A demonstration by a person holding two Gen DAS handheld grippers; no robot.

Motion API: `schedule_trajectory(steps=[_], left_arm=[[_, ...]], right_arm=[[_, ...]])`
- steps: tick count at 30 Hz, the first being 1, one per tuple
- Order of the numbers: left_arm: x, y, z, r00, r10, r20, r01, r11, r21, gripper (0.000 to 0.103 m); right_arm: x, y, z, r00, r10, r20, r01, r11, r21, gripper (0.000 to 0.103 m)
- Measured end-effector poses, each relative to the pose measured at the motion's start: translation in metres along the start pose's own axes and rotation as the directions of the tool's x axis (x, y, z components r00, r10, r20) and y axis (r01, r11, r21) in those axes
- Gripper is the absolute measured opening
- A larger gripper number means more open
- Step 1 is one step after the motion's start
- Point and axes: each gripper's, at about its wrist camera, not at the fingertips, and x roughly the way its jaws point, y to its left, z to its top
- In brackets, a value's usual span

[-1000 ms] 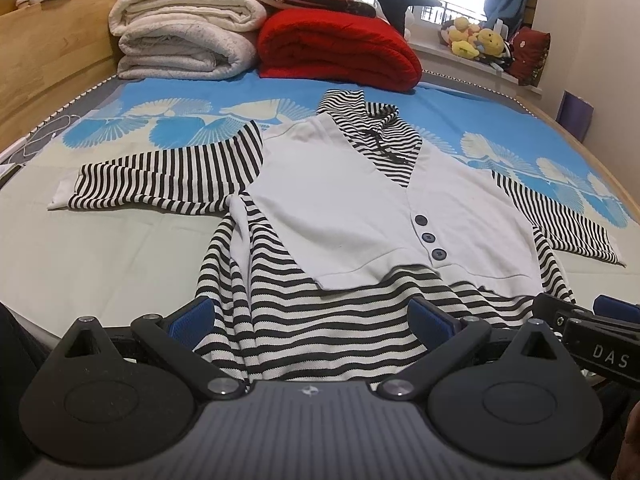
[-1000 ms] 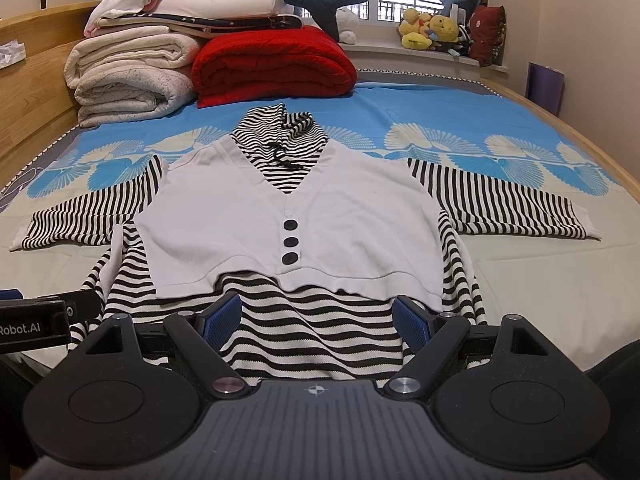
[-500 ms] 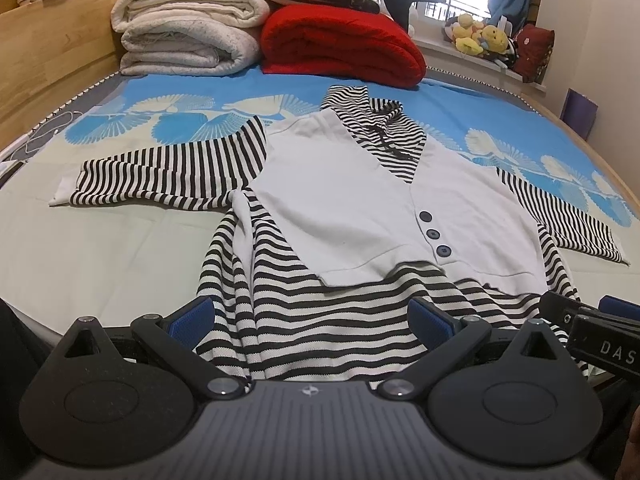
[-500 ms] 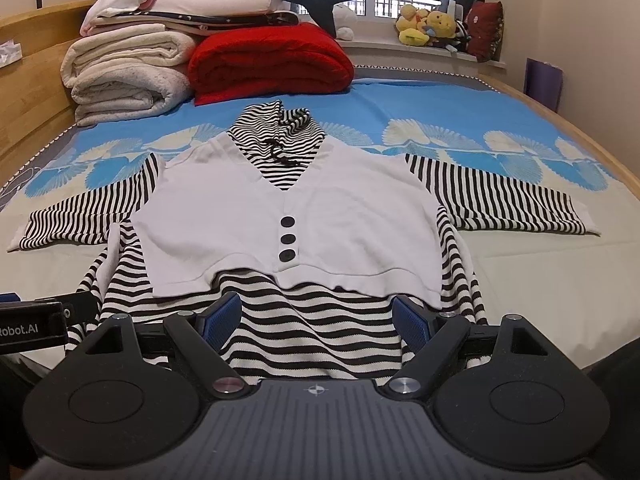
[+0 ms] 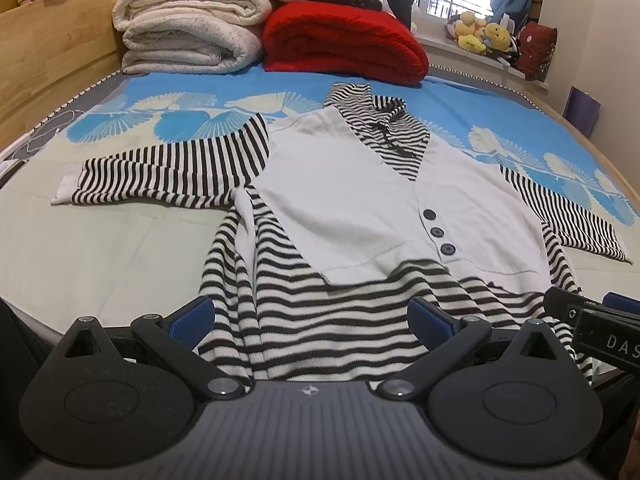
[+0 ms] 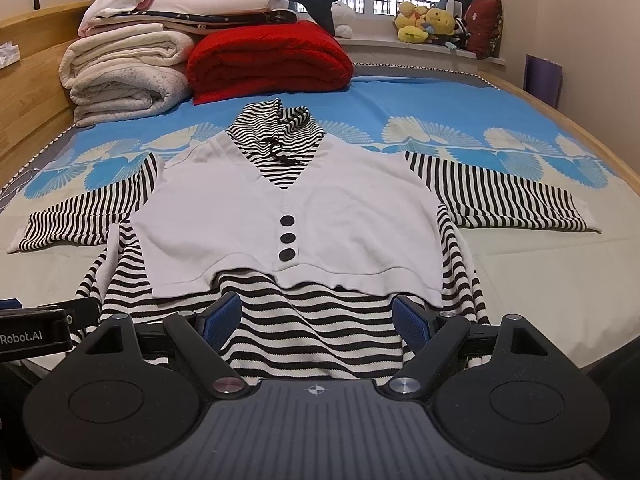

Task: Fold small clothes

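Bed (image 6: pixel 520 280): pale sheet near, blue fan-print cover far; wooden frame along the left and right edges.
Bedding stack (image 6: pixel 128 72): cream blankets and a red quilt (image 6: pixel 268 60), far left; plush toys (image 6: pixel 428 22) on the far right sill.
Garment (image 6: pixel 288 220): striped top with white vest front, flat, centred, sleeves spread left and right, hem nearest.
Change: both views have crept nearer over the last second; the garment has not shifted, so folding looks not yet begun.
Left gripper (image 5: pixel 312 316): wide open, empty, over the hem's left part.
Right gripper (image 6: pixel 318 314): wide open, empty, over the hem's middle.
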Motion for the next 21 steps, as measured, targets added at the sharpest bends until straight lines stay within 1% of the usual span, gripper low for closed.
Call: schedule_trajectory(steps=[2, 5, 9, 12, 13, 16, 17, 19, 21], left_arm=[[0.004, 0.003, 0.009, 1.000, 0.007, 0.005, -0.007, 1.000, 0.001, 0.103], [0.013, 0.014, 0.038, 0.999, 0.019, 0.029, -0.019, 1.000, -0.010, 0.103], [0.020, 0.034, 0.093, 0.991, 0.051, 0.125, -0.046, 0.998, -0.045, 0.102], [0.031, 0.048, 0.138, 0.975, 0.076, 0.210, -0.064, 0.996, -0.065, 0.099], [0.036, 0.052, 0.151, 0.971, 0.078, 0.226, -0.064, 0.996, -0.069, 0.098], [0.058, 0.069, 0.185, 0.960, 0.086, 0.266, -0.070, 0.995, -0.070, 0.089], [0.066, 0.075, 0.193, 0.958, 0.093, 0.273, -0.078, 0.995, -0.066, 0.085], [0.084, 0.089, 0.202, 0.952, 0.110, 0.287, -0.099, 0.994, -0.053, 0.078], [0.103, 0.105, 0.200, 0.946, 0.121, 0.301, -0.120, 0.992, -0.022, 0.070]], right_arm=[[0.000, 0.000, 0.001, 1.000, 0.002, 0.004, -0.002, 1.000, 0.002, 0.083], [0.000, -0.002, 0.003, 1.000, 0.000, 0.016, 0.000, 1.000, 0.012, 0.083], [-0.001, -0.004, 0.004, 1.000, 0.001, 0.023, -0.002, 1.000, 0.020, 0.084], [-0.001, -0.004, 0.005, 0.999, 0.000, 0.041, -0.001, 1.000, 0.014, 0.083], [-0.001, -0.005, 0.005, 0.999, 0.000, 0.051, -0.001, 1.000, 0.014, 0.083], [-0.002, -0.005, 0.008, 0.995, 0.007, 0.100, -0.010, 1.000, 0.026, 0.083], [-0.003, -0.005, 0.009, 0.992, 0.009, 0.122, -0.013, 1.000, 0.029, 0.083], [-0.005, -0.003, 0.011, 0.986, 0.002, 0.170, -0.006, 1.000, 0.024, 0.083], [-0.004, -0.002, 0.015, 0.980, -0.005, 0.200, 0.003, 1.000, 0.009, 0.081]])
